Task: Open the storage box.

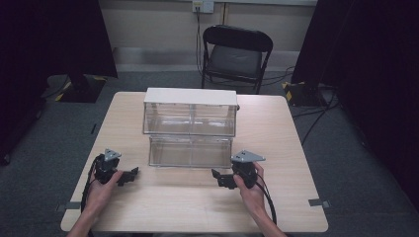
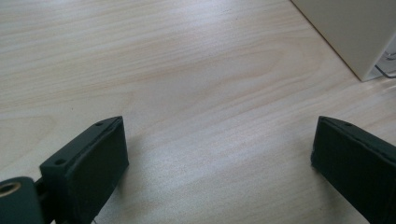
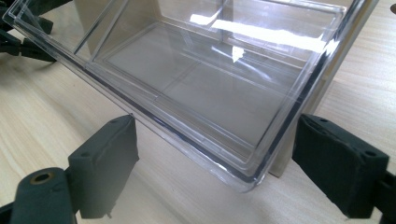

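Observation:
A clear plastic two-drawer cabinet with a white top stands in the middle of the wooden table. Its lower drawer is pulled out toward me and looks empty. My left gripper rests on the table at the front left, open, with bare wood between its jaws in the left gripper view. My right gripper sits at the front right, open, just short of the drawer's right front corner. In the right gripper view the clear drawer lies ahead of the open right gripper, its corner between the jaws.
A black folding chair stands behind the table. Cables run over the grey floor at the right. The cabinet's pale side shows at the upper right of the left gripper view.

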A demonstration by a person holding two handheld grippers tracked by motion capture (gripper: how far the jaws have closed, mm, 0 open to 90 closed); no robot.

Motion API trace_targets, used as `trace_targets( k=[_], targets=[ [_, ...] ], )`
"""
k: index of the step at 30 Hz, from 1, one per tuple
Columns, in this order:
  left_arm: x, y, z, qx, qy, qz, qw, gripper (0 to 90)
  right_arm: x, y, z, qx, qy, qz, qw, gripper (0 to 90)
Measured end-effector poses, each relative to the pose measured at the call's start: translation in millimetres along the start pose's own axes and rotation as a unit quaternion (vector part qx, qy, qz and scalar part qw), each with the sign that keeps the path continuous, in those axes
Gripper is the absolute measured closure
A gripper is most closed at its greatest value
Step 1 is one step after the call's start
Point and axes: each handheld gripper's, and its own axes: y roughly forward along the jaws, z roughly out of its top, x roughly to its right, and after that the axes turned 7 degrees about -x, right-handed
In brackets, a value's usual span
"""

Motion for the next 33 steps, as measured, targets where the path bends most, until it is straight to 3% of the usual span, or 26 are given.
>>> trace_targets(
  k=[33],
  targets=[
    [0.1,0.0,0.0,0.000,-0.001,-0.001,1.0000,3.3,-2.6,-5.6,4.2,0.004,-0.006,-0.002,1.0000,12.2]
  ],
)
